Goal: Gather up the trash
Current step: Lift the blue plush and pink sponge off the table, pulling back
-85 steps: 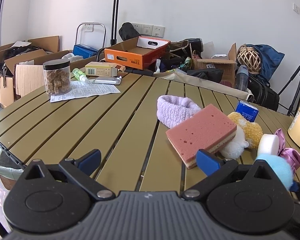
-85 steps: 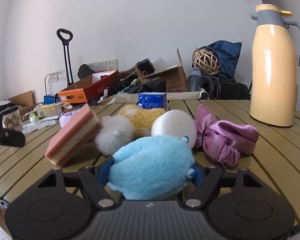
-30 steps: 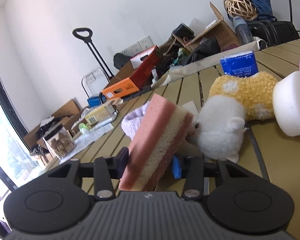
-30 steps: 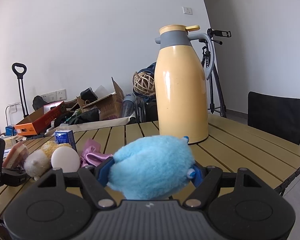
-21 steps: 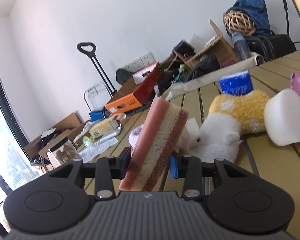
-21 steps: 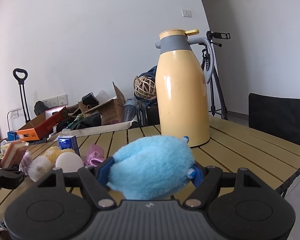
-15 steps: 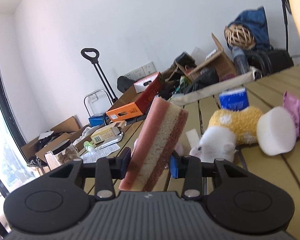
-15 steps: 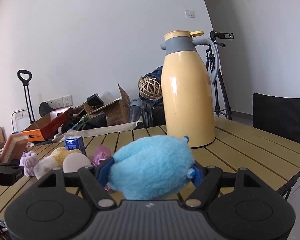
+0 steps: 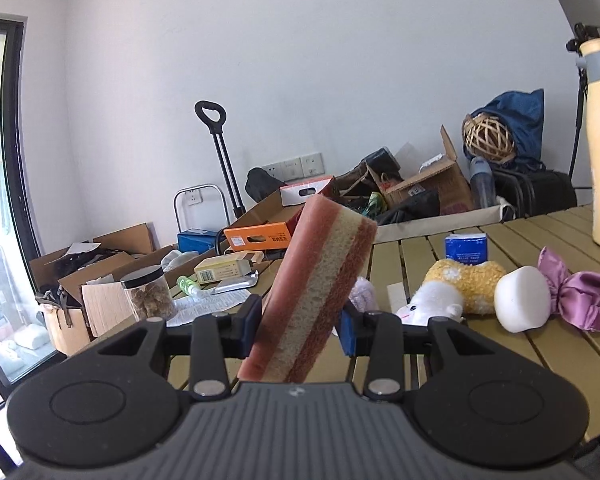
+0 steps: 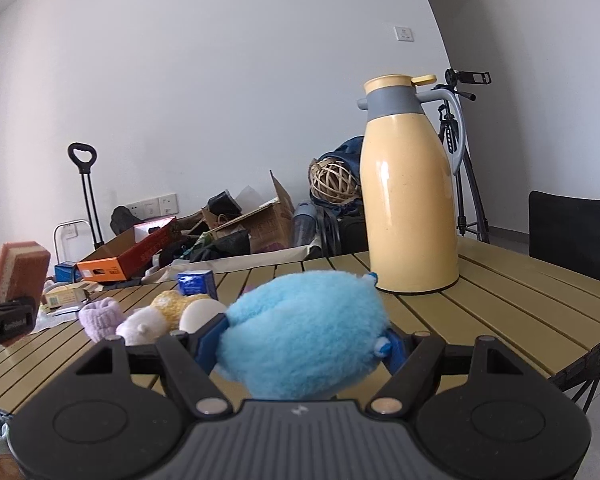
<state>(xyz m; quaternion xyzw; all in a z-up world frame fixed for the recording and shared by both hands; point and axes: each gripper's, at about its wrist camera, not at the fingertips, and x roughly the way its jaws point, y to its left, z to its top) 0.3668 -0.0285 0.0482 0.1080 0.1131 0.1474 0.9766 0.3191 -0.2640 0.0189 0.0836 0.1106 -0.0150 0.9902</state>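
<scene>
My left tongs (image 9: 298, 326) pinch the pink sponge (image 9: 312, 292) above the desk (image 9: 500, 356); my right tongs (image 10: 300, 346) pinch the blue plush (image 10: 304, 332).

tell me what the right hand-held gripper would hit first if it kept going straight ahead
Probably the yellow thermos jug: it stands slightly right of the line beyond the right hand-held gripper, which grips a blue plush toy. Depth is unclear.

On the bench (image 9: 480, 360), seen from the left wrist, the plush animal (image 9: 456, 290) lies at two o'clock of the sponge (image 9: 312, 288) — the carton (image 9: 466, 249) behind it, the flask (image 10: 410, 200) at far right, the jar (image 9: 150, 294) at ten o'clock.
</scene>
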